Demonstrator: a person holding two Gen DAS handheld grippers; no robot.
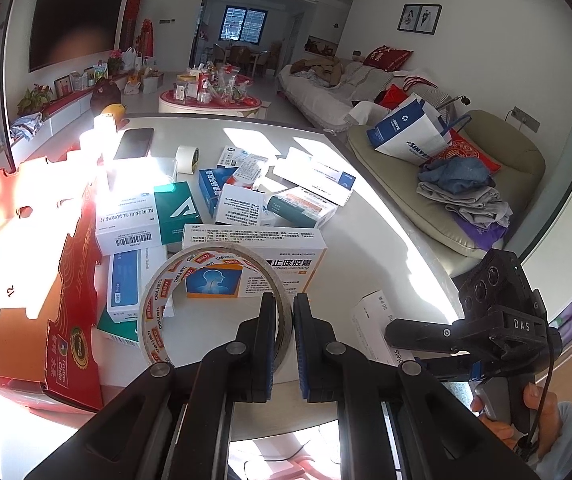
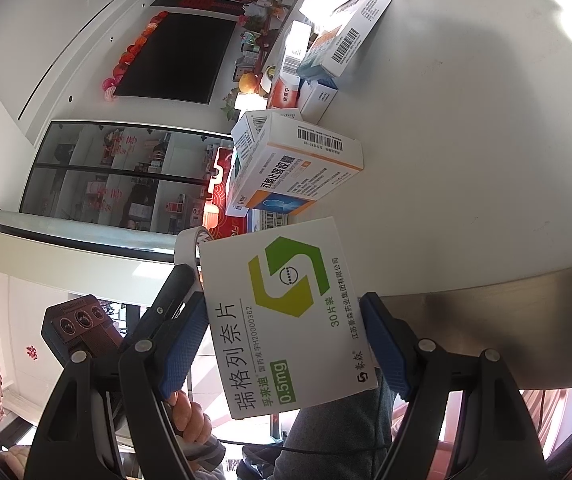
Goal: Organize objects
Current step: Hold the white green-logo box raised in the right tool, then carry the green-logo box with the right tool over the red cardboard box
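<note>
A tape roll (image 1: 212, 300) is pinched by its rim in the nearly closed left hand-held gripper (image 1: 284, 316), above the bench (image 1: 385, 240). A white medicine box (image 2: 289, 316) is clamped between the half-spread right hand-held gripper (image 2: 286, 328), just before the bench edge.

I'm in a home living room: a large black wall-mounted television (image 1: 74, 20), a long pale fabric sofa (image 1: 325, 88) strewn with clothes, framed photographs (image 1: 419, 19) on the white wall, a dining area behind.
</note>
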